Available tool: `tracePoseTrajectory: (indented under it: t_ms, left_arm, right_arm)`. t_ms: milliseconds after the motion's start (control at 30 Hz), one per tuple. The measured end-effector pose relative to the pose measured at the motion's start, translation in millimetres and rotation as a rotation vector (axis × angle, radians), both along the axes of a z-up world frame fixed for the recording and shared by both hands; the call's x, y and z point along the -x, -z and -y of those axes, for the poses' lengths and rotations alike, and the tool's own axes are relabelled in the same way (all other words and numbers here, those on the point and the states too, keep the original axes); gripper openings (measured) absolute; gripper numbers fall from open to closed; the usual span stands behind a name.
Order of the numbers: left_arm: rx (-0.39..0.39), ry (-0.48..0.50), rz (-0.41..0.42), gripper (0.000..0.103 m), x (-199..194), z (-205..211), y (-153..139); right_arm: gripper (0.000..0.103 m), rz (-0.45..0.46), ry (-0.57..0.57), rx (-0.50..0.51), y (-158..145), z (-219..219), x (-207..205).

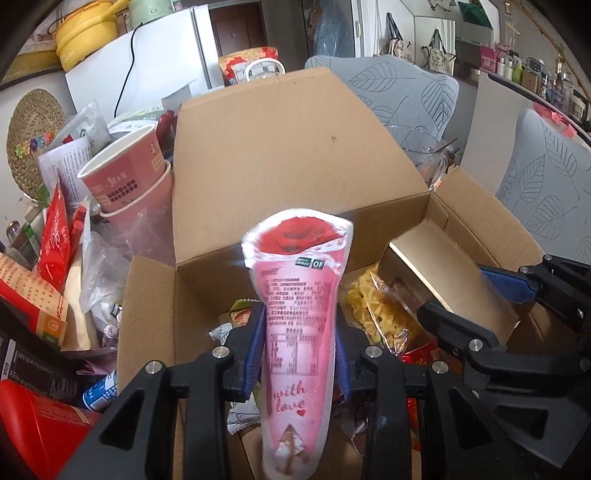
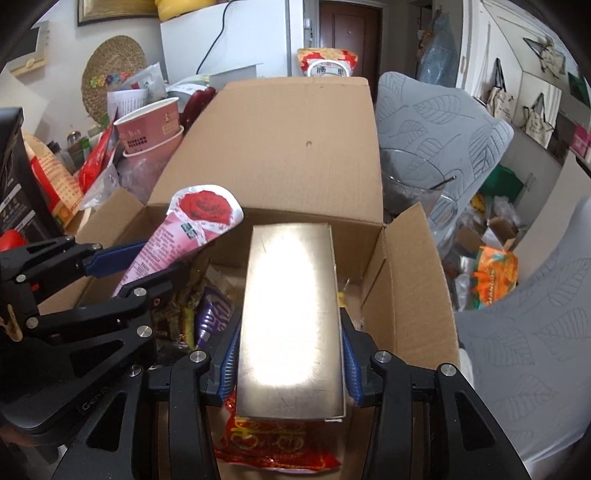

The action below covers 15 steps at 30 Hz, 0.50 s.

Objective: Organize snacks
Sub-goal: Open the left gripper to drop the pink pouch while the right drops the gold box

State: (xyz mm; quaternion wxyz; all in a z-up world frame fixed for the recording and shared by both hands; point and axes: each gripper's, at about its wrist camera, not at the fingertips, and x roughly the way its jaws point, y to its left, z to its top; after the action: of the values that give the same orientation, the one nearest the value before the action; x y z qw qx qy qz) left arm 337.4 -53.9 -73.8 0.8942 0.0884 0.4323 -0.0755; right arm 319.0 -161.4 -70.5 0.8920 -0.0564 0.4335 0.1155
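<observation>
Left tool (image 1: 301, 350) clamped on pink cone (image 1: 299, 332), right tool (image 2: 290, 363) on gold box (image 2: 291, 317), both over the carton (image 2: 406, 295); crowding risks collision, crushing snacks beneath.

We see a white fridge (image 1: 147, 70) at the back, brown door (image 1: 236, 33) just right of it, leaf-patterned grey chairs (image 1: 410, 96) further right, woven mat (image 1: 33, 140) on the wall to its left.

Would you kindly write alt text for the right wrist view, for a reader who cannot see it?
The right gripper holds a shiny gold box over an open cardboard box of snacks. Beside it, the left gripper clamps a pink cone-shaped packet printed with a rose.
</observation>
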Motion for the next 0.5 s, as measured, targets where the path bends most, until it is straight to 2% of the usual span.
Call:
tracePoseTrajectory:
  t_ms: [133,267,433,467,500]
  left_arm:
    - [-0.023,-0.018,-0.028,0.033,-6.0,2.0,1.7]
    - [-0.036,-0.035,-0.055,0.035,-7.6,4.2,-0.9]
    - [-0.072,-0.043,-0.041,0.038,-0.7,7.6,-6.1]
    - [-0.078,-0.044,-0.037,0.044,1.5,7.9,-7.7]
    - [-0.079,-0.047,-0.030,0.056,3.8,7.3,-10.5]
  right_arm:
    - [0.046,0.015,-0.012,0.040,-3.5,-4.1,4.4]
    - [0.052,0.015,0.006,0.049,-10.7,-0.9,7.5]
    - [0.052,0.027,0.020,0.049,-22.9,6.4,15.8]
    - [0.052,0.030,0.022,0.049,-25.7,8.1,18.2]
    - [0.053,0.035,0.024,0.047,-28.7,10.2,20.8]
